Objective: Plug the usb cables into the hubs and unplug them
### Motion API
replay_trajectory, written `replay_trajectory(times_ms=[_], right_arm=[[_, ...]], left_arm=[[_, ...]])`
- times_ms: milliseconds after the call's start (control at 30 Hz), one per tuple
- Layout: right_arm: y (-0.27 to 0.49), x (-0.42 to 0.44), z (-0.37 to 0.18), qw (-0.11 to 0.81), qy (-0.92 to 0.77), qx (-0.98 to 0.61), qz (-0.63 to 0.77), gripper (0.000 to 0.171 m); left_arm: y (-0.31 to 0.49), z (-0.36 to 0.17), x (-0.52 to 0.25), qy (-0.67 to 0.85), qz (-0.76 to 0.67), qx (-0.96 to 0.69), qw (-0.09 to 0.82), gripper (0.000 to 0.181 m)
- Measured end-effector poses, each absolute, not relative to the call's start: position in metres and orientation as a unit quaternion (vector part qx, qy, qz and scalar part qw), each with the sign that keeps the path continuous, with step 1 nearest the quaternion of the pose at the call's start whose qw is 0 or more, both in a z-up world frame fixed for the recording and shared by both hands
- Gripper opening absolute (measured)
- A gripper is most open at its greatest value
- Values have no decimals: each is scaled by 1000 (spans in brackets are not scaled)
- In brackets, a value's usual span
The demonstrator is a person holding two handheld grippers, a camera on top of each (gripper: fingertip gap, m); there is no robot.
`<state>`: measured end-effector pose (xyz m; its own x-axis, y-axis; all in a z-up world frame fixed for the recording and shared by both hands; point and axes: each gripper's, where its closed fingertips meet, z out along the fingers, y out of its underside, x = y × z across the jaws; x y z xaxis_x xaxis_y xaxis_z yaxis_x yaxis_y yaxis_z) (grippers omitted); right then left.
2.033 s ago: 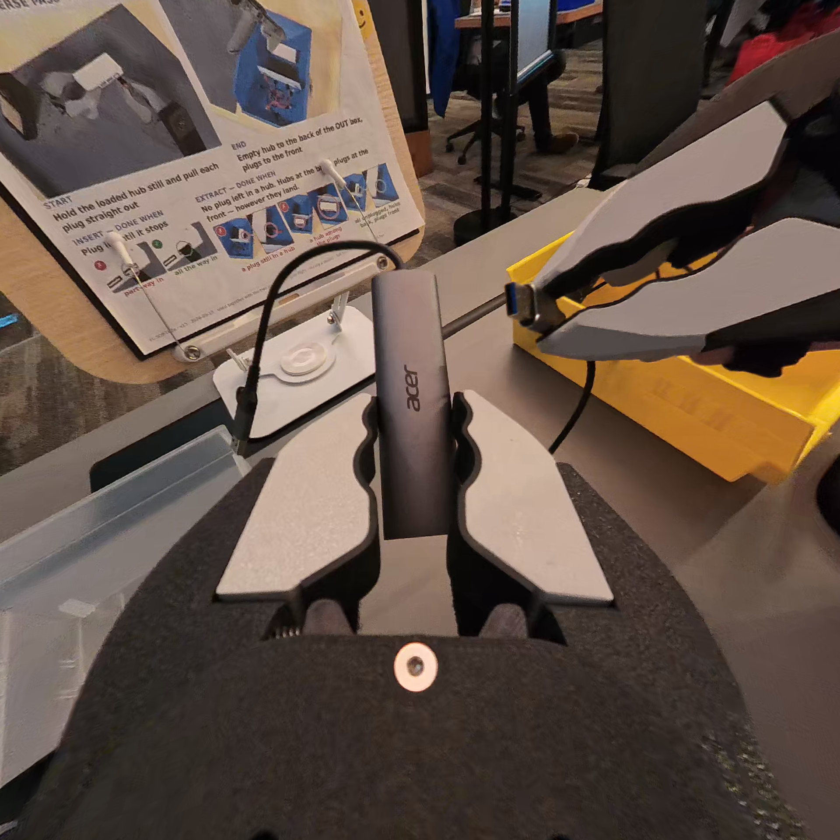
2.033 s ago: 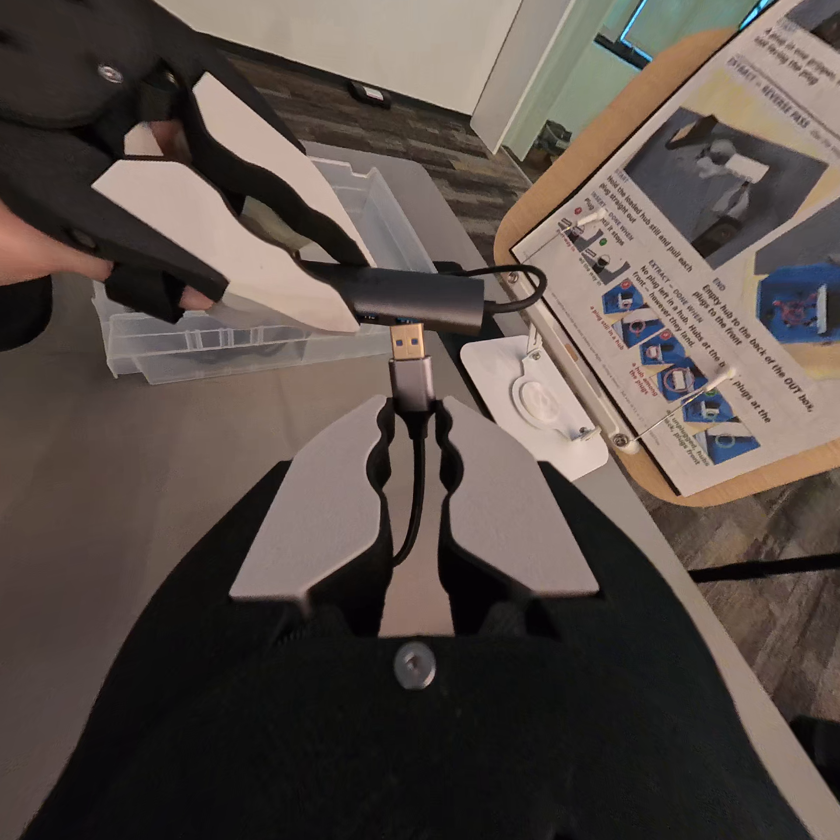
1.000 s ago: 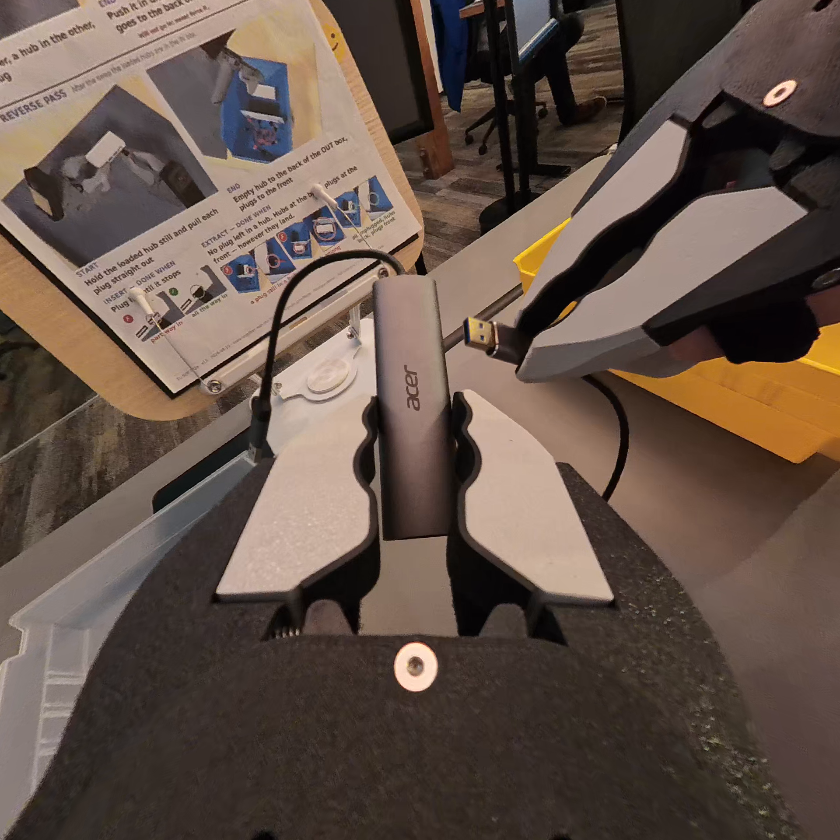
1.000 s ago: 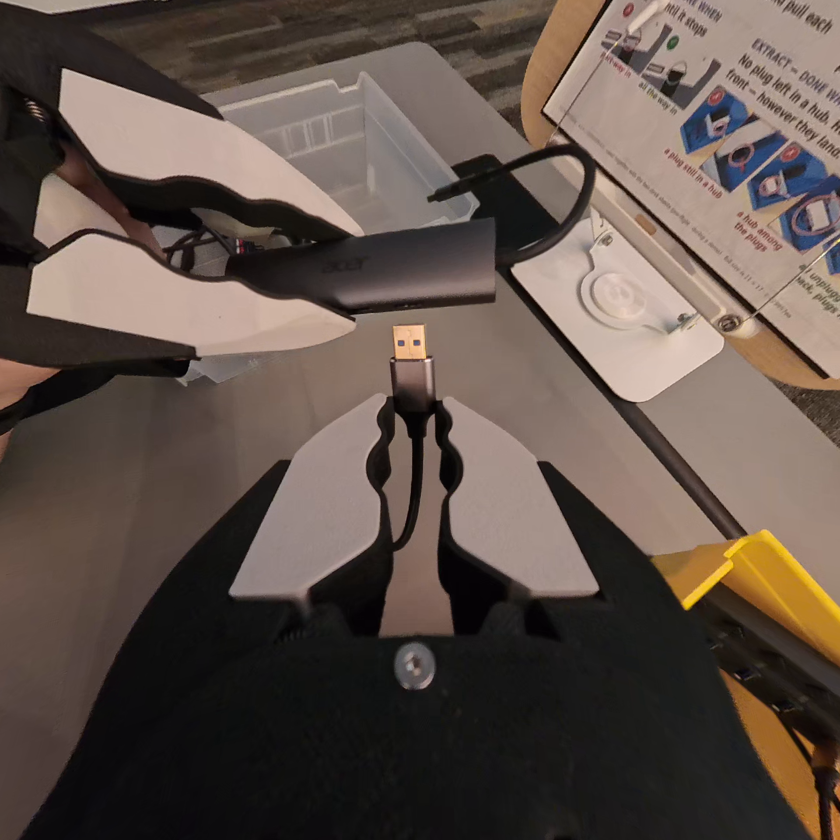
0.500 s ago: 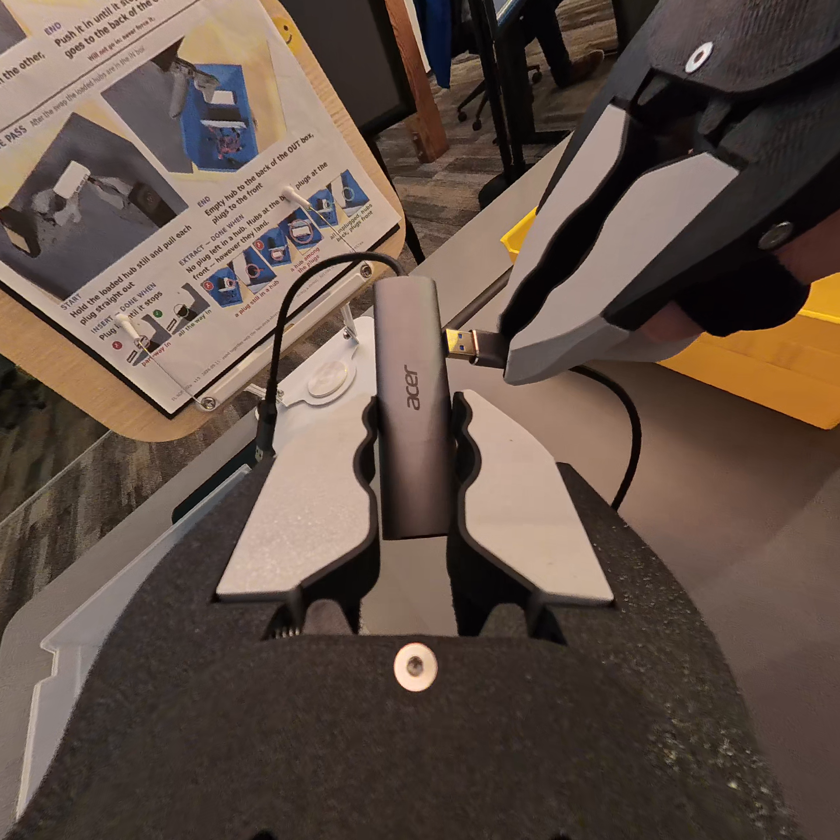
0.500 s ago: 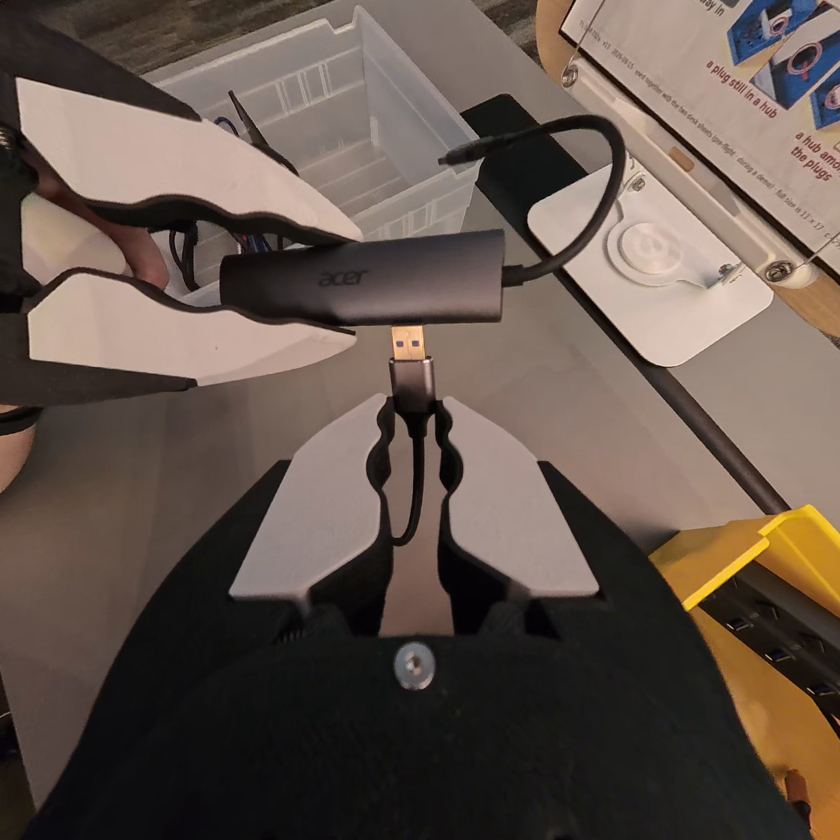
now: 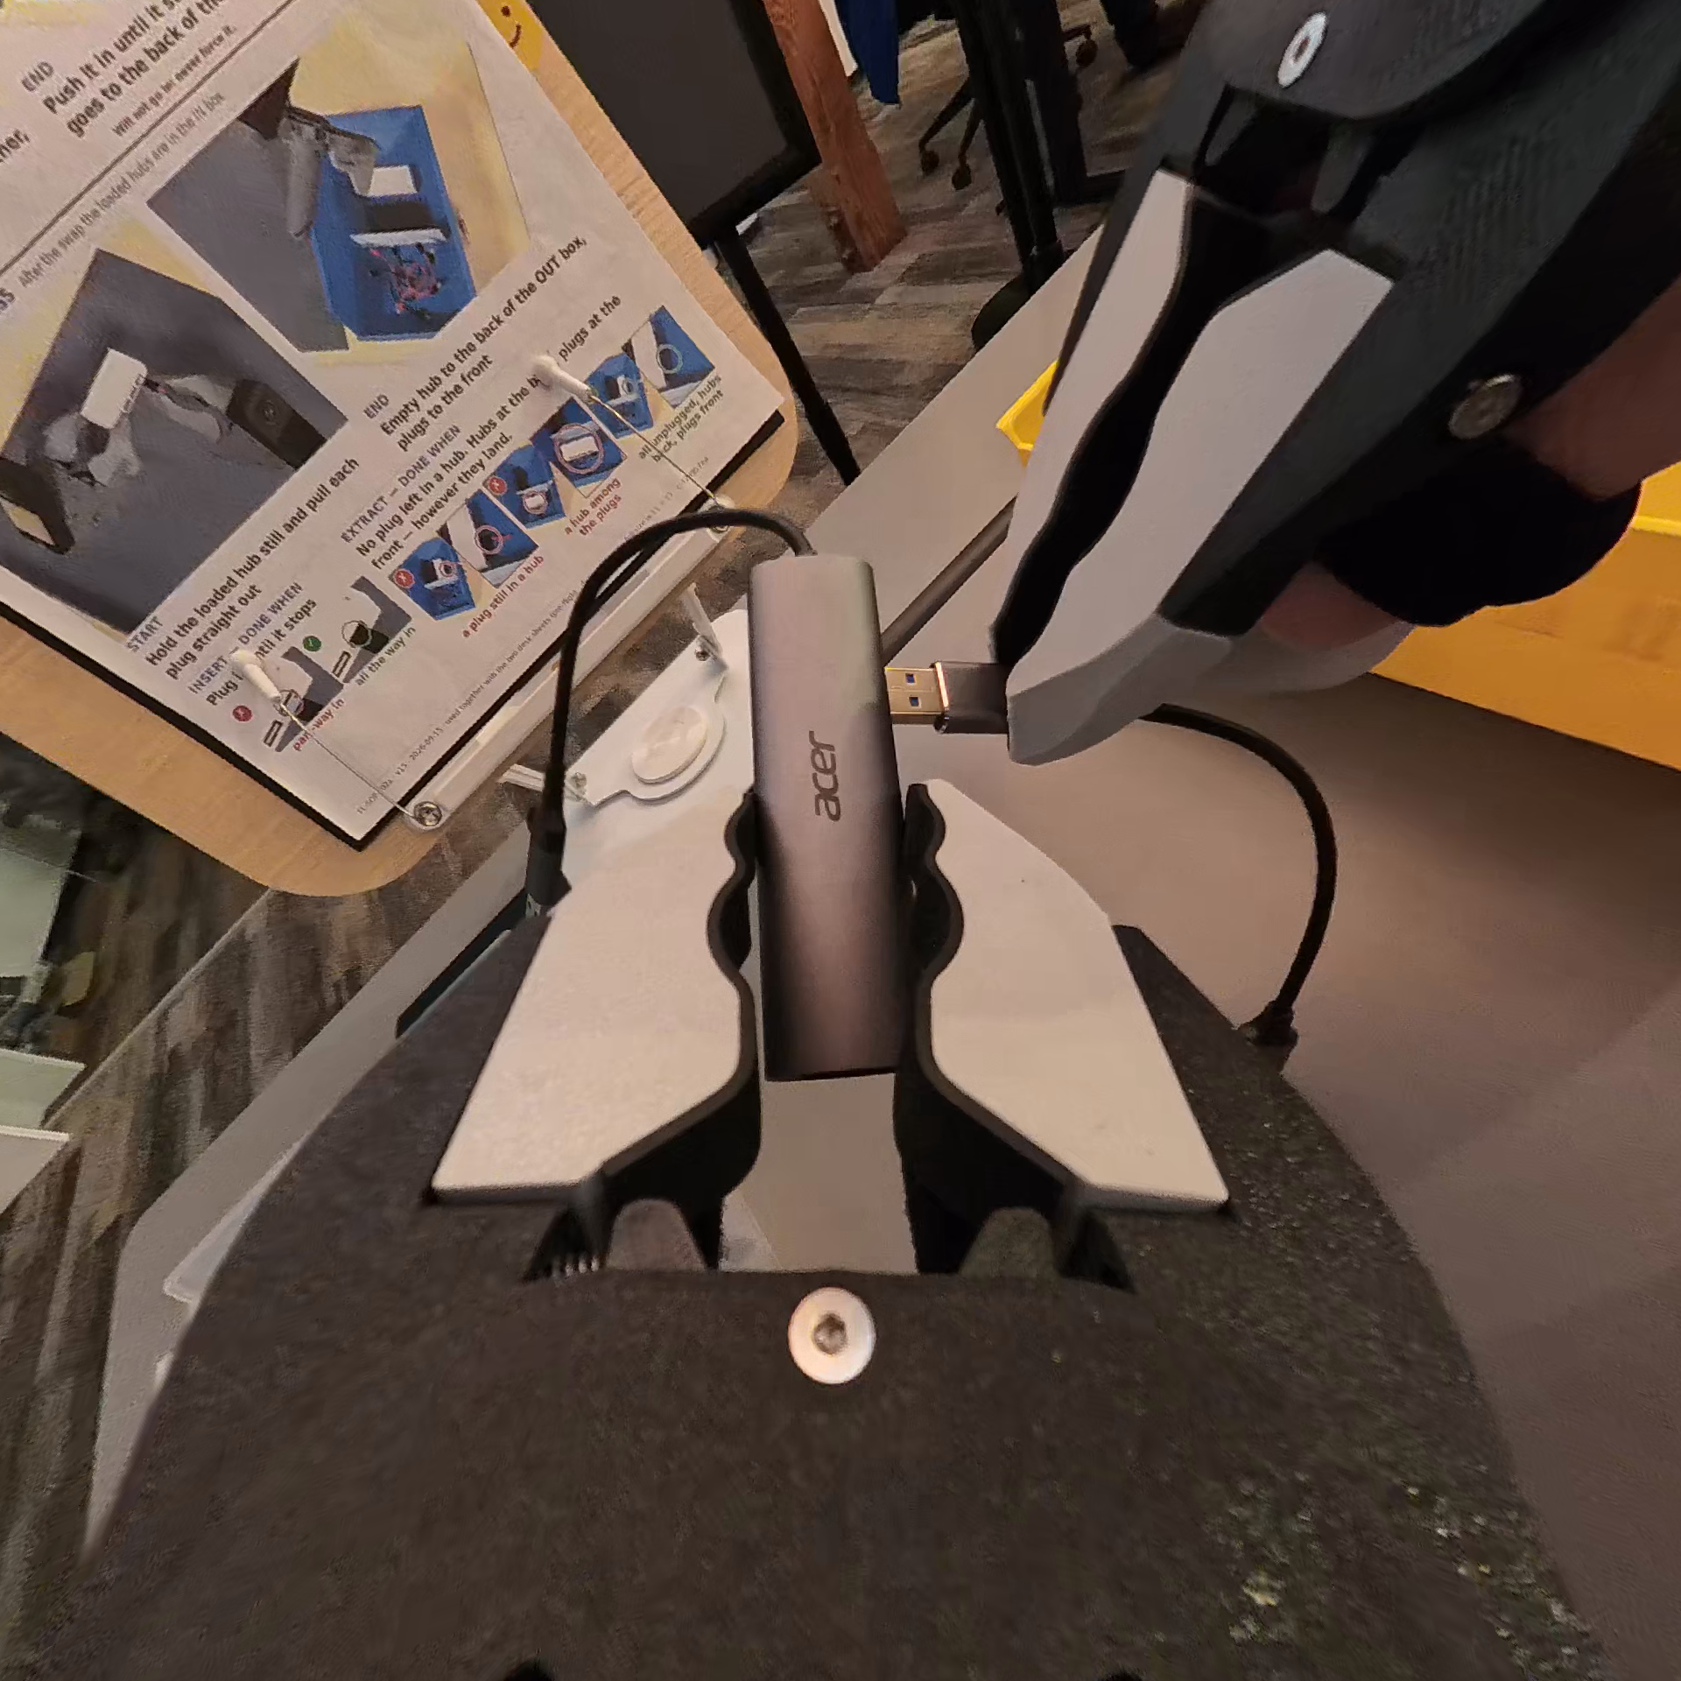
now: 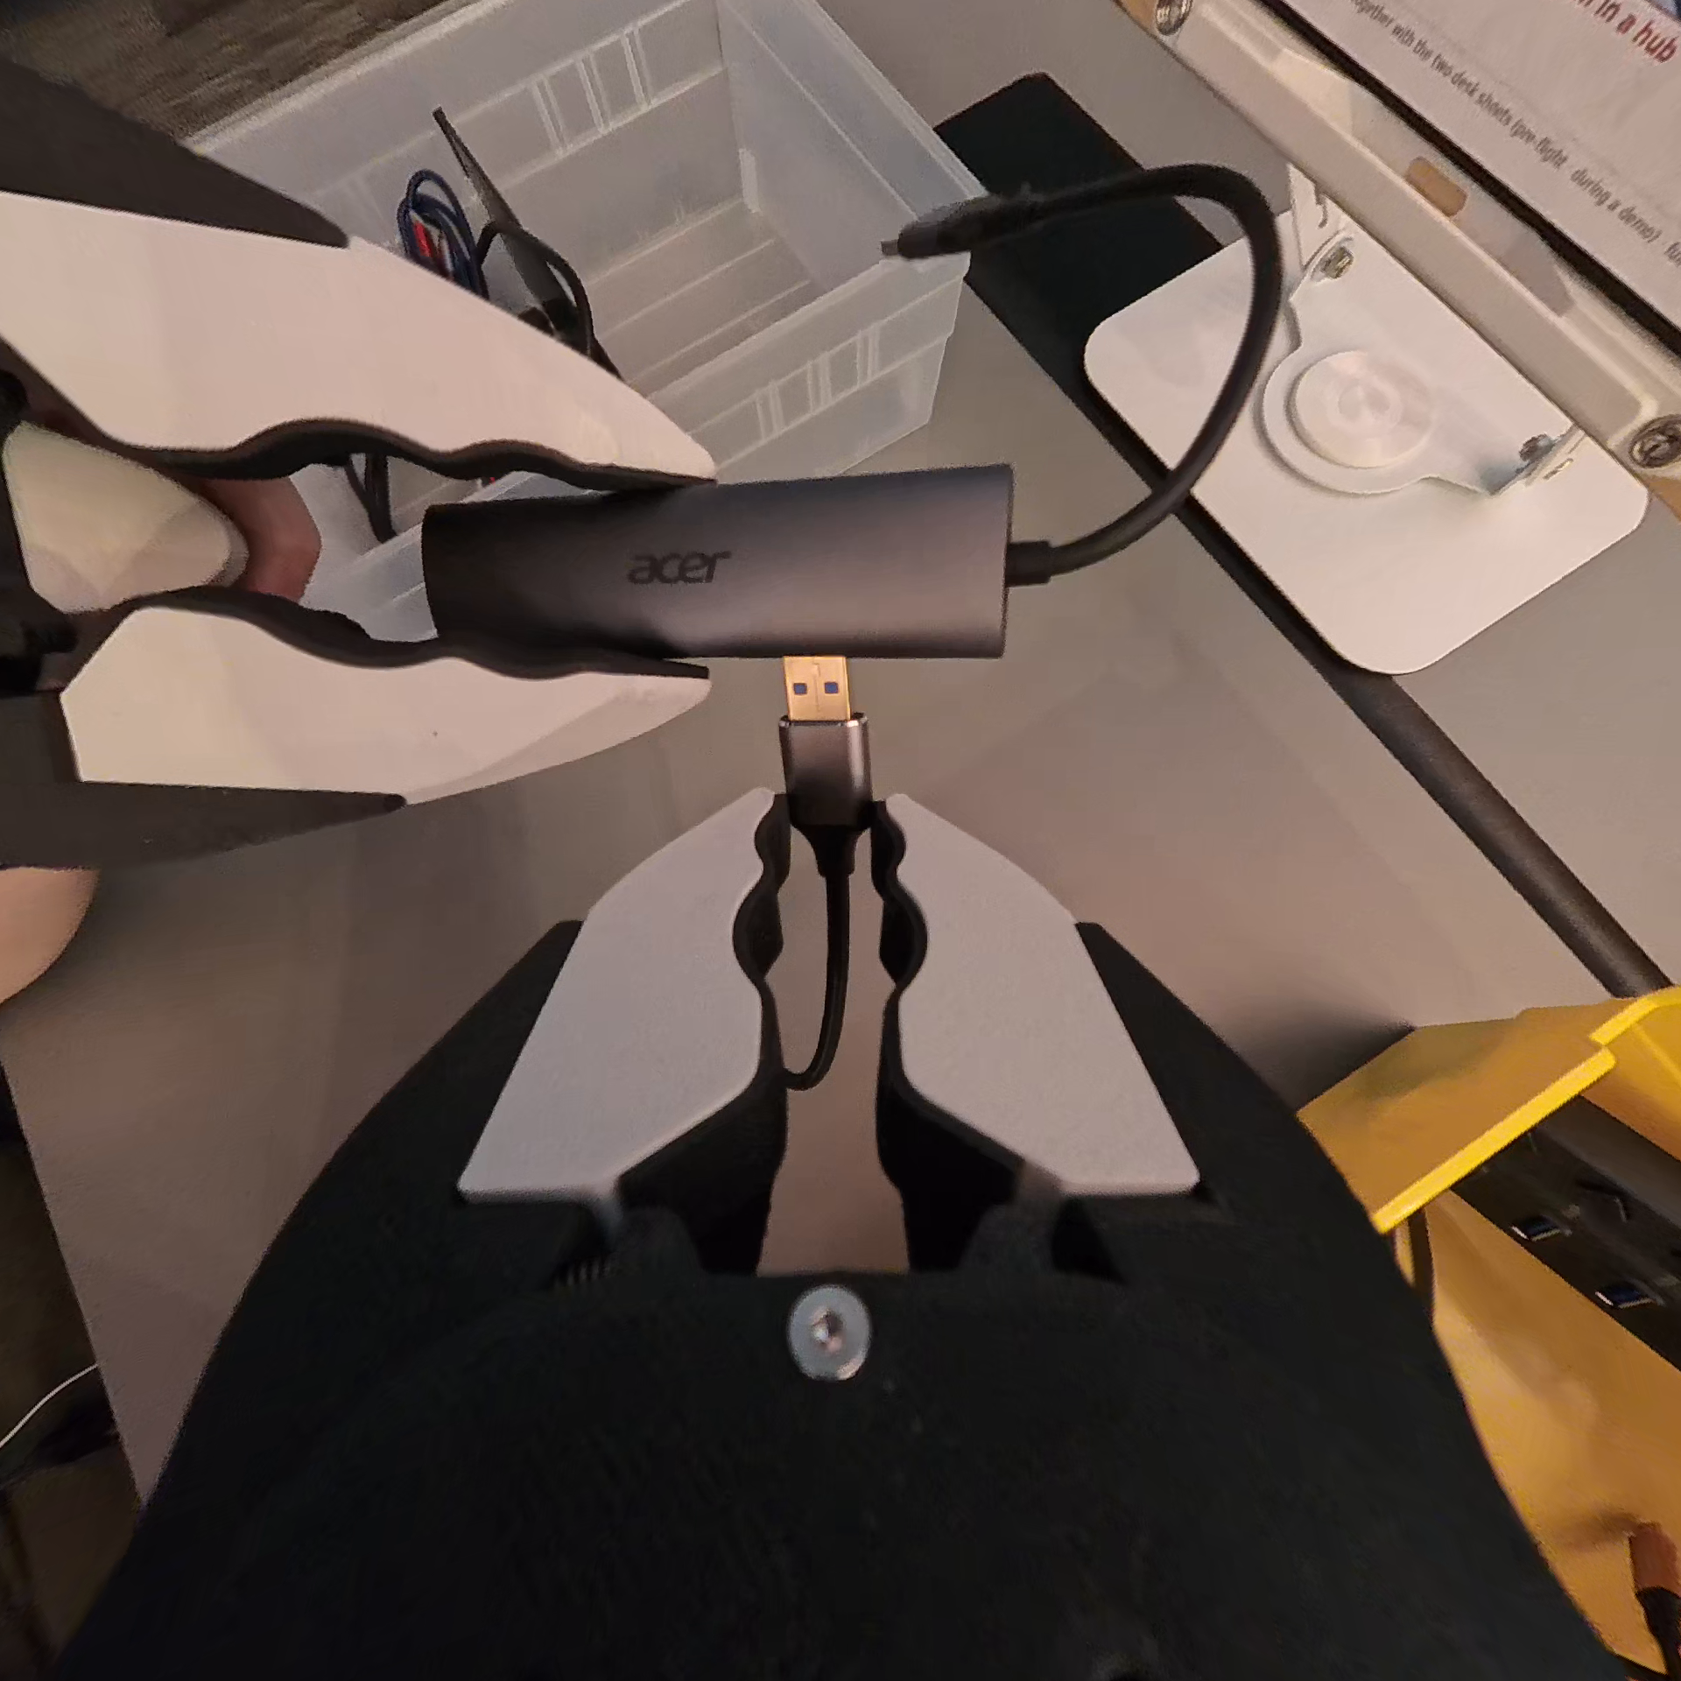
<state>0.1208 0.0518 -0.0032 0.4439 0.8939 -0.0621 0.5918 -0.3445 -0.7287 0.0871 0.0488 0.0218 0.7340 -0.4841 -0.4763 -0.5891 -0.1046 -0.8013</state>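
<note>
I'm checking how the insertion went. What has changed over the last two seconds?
The right gripper carried the USB plug toward the side of the hub, closing a clear gap; its gold tip now meets the hub's edge, but most of the metal shows, so it is not seated. Unchanged: the left gripper stays shut on the hub, the right on the plug, and the hub's own cable hangs free.

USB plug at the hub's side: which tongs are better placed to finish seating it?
Right. The right tongs are shut on the USB plug, whose gold tip meets the hub on its side, so a forward push should probably seat it. The left tongs are clamped around the hub and only brace it.
</note>
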Motion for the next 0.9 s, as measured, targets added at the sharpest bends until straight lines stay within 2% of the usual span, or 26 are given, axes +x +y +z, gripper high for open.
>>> replay_trajectory(times_ms=[567, 900], right_arm=[[53, 126, -13, 300, -473, -800, 215, 17], [49, 129, -28, 254, -469, -818, 215, 17]], left_arm=[[51, 12, 90, 384, 88, -738, 549, 32], [52, -2, 92, 425, 142, -729, 517, 32]])
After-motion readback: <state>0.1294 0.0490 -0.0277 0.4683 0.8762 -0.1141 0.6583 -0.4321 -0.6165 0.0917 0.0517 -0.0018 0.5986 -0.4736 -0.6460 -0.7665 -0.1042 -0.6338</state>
